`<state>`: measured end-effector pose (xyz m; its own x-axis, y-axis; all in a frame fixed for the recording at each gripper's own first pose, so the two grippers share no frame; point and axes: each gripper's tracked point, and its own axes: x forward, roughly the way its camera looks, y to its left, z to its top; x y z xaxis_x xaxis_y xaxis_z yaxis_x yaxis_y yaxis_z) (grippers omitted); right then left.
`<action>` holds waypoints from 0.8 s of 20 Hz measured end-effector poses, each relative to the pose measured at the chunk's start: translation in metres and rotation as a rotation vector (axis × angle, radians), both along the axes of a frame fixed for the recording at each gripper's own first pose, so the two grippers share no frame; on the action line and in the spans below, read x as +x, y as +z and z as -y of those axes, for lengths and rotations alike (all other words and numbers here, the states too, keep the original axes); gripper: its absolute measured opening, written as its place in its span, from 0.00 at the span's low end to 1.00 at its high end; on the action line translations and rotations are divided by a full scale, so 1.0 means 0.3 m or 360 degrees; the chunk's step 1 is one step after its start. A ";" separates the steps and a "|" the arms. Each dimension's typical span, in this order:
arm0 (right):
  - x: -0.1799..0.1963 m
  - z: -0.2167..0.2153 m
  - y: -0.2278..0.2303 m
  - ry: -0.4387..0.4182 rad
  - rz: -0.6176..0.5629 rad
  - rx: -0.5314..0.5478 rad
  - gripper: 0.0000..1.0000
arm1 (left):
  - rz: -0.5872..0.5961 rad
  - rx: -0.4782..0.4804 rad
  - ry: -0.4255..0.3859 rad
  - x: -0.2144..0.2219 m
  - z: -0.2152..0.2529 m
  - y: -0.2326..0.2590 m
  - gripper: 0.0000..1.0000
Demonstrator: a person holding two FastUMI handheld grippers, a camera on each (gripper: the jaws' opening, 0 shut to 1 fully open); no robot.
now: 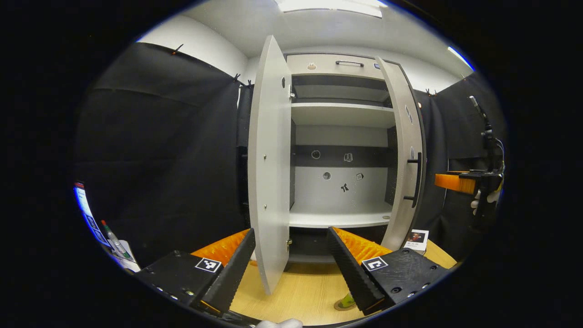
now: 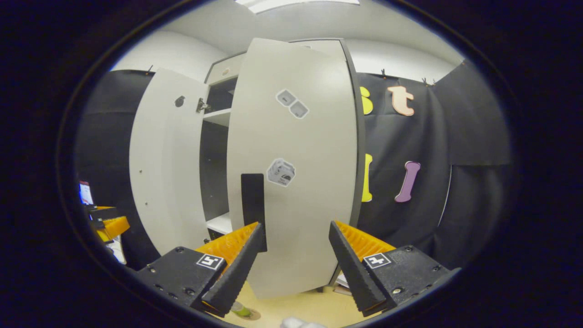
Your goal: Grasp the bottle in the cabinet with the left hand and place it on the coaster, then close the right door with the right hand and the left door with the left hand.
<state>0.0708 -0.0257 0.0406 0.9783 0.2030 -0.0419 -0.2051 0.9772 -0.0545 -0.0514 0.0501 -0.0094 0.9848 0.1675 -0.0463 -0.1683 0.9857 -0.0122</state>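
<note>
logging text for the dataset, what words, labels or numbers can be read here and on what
None can be read.
Too blurred: the stickers on the right door.
Too small: the print on the card on the table.
Too small: the marks on the cabinet back wall.
</note>
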 end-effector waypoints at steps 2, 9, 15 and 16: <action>-0.023 -0.007 -0.019 -0.0016 -0.0018 -0.0007 0.96 | 0.0009 0.0023 0.0004 0.001 -0.024 0.003 0.96; -0.109 -0.023 -0.128 -0.0081 -0.0133 0.0020 0.96 | 0.0044 0.0100 0.0117 0.017 -0.267 0.043 0.96; -0.197 -0.015 -0.197 -0.0192 -0.0203 0.0002 0.94 | 0.0069 0.0149 0.0278 0.092 -0.595 0.053 0.96; -0.214 -0.013 -0.203 -0.0210 -0.0211 -0.0008 0.94 | 0.0078 0.0170 0.0301 0.115 -0.639 0.060 0.96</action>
<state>0.0065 -0.0219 -0.0204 0.9822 0.0729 -0.1729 -0.0809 0.9959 -0.0402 -0.0169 0.2417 0.0085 0.9359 0.3510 0.0286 -0.3521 0.9327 0.0777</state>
